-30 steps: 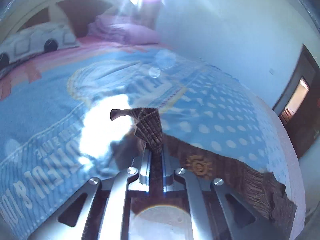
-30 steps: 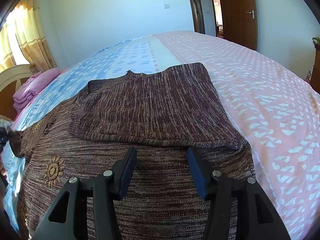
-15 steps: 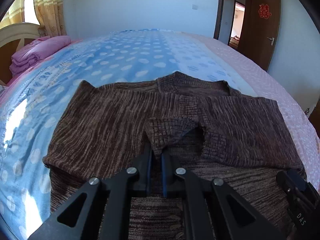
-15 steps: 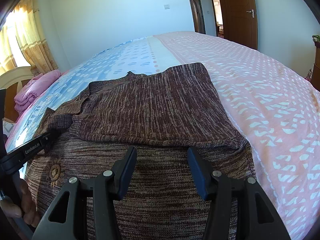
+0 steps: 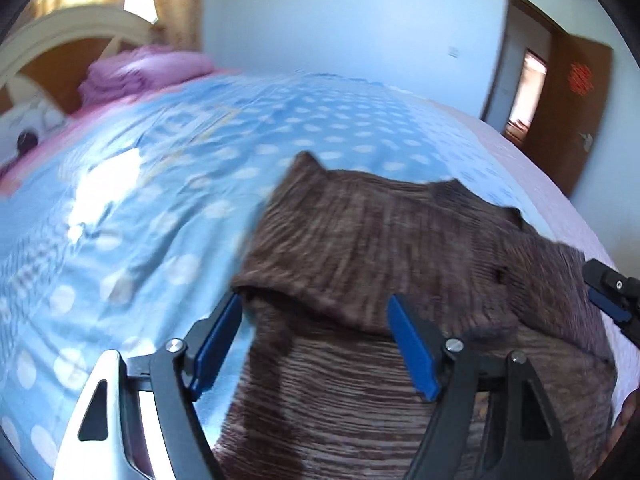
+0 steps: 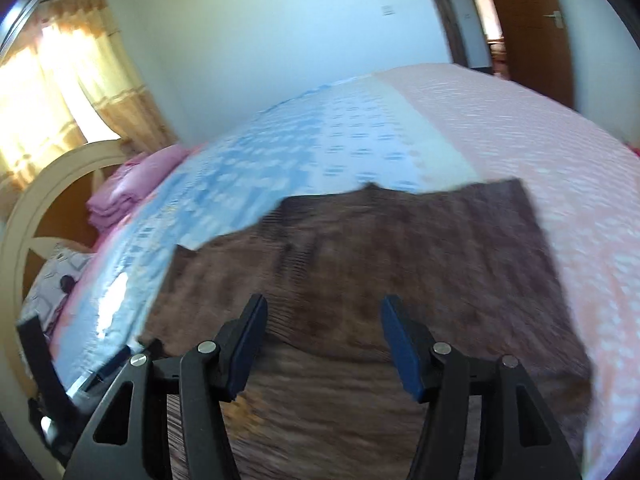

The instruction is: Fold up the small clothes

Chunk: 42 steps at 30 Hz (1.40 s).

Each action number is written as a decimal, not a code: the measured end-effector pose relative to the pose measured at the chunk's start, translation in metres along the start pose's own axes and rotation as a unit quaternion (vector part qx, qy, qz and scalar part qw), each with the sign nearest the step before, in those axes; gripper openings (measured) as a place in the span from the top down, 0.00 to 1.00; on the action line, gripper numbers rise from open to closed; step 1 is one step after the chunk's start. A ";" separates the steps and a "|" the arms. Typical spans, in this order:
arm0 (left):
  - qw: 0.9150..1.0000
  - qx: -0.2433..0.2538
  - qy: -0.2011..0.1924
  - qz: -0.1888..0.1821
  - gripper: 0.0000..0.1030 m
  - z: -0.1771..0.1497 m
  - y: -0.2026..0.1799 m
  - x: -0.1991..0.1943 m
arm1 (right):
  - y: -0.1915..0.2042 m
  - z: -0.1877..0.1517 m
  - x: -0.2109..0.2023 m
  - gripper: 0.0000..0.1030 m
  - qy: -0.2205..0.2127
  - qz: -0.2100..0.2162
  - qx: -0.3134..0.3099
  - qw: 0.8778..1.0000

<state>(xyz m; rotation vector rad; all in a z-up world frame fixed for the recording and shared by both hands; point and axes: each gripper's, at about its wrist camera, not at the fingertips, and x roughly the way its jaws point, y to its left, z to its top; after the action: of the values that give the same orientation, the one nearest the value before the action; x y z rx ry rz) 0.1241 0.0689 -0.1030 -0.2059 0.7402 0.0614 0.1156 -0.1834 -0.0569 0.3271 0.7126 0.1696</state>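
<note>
Brown sweater [image 5: 384, 248] sleeve now released, folded inward; left gripper [image 5: 316, 344] and right gripper [image 6: 322, 344] both wide, empty.

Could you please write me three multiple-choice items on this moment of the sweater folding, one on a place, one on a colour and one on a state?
1. Where does the sweater lie?
A. on the bedspread
B. on the floor
C. over a chair

2. What colour is the folded bedding by the headboard?
A. green
B. pink
C. black

3. How does the left gripper stand?
A. shut on a sleeve
B. shut on nothing
C. open, holding nothing

Answers:
1. A: the brown knit is spread on the blue, dotted part of the bedspread, and the right wrist view shows its other edge on the pink part.
2. B: the stack is plainly pink in both views.
3. C: its blue pads stand wide apart above the knit, and so do those of the right gripper.
</note>
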 end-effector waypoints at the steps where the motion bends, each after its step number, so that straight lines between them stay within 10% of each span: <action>1: 1.000 -0.020 0.009 0.003 0.24 -0.001 0.006 0.005 | 0.009 0.005 0.012 0.42 0.005 -0.001 -0.010 1.000; 7: 0.996 -0.081 0.030 -0.025 0.24 -0.007 0.022 0.015 | 0.041 0.027 0.088 0.43 0.036 -0.060 -0.080 0.994; 14: 0.996 -0.079 0.025 -0.037 0.17 -0.009 0.021 0.016 | 0.057 0.022 0.123 0.97 0.064 -0.075 -0.126 0.987; 26: 0.993 -0.100 0.018 -0.056 0.15 -0.008 0.030 0.016 | 0.064 0.057 0.058 0.97 -0.042 -0.081 -0.160 0.983; 36: 0.994 -0.098 0.017 -0.054 0.15 -0.008 0.028 0.017 | -0.016 0.044 0.056 0.94 0.009 -0.120 -0.042 0.992; 39: 0.994 -0.097 0.017 -0.053 0.15 -0.008 0.028 0.017 | -0.033 0.024 0.029 0.62 0.000 -0.083 0.016 0.996; 42: 0.994 -0.095 0.017 -0.050 0.15 -0.008 0.028 0.017 | -0.027 0.003 0.018 0.53 0.002 -0.037 0.028 0.999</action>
<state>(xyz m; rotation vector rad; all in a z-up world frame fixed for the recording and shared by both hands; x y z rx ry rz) 0.1279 0.0940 -0.1247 -0.4256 0.7567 0.0333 0.1324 -0.2042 -0.0750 0.3526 0.7335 0.0803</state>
